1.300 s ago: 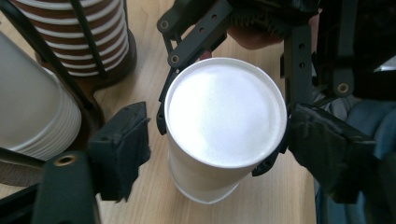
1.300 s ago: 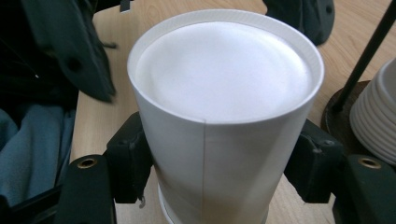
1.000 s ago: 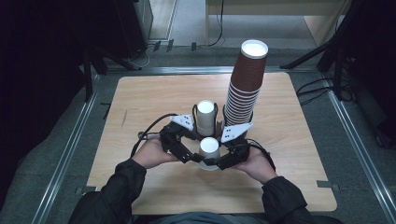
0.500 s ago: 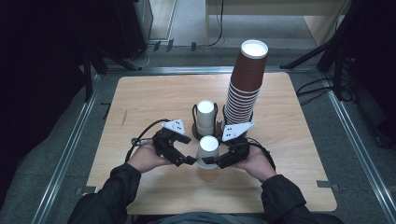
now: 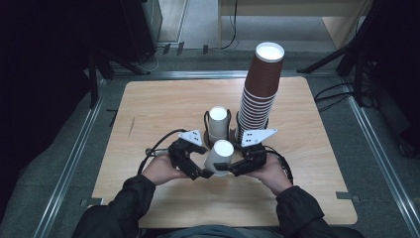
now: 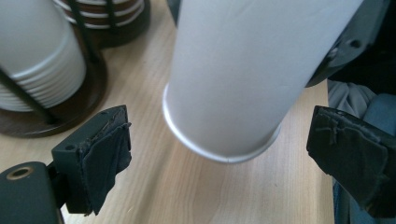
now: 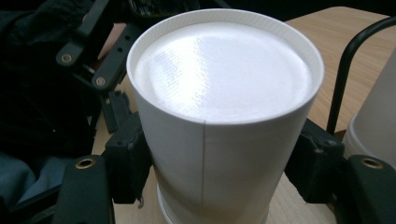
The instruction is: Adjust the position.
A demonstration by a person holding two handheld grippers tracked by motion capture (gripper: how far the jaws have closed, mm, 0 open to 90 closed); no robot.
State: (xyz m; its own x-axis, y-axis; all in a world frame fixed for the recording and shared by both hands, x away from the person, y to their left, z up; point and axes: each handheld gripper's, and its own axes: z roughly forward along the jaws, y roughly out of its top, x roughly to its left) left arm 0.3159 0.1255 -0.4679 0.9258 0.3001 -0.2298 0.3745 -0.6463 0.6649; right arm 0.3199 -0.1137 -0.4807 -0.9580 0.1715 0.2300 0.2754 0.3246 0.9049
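Right tool (image 5: 221, 167) is clamping the white paper cup (image 5: 218, 156) at lower centre of the high view, pads on both walls in the right gripper view. Cup (image 7: 219, 121) is upside down, base up, long axis tilting slightly, rim hanging just above the wooden counter (image 5: 148, 109). Left tool (image 6: 224, 154) is standing wide apart, jaws flanking the cup (image 6: 243, 74) without touching; it's the free hand, just left of the cup. Crowding directly behind: short white cup stack in a black wire holder (image 5: 218, 124), tall brown paper cup stack (image 5: 260, 89) upper right. I'd judge those the collision risks.
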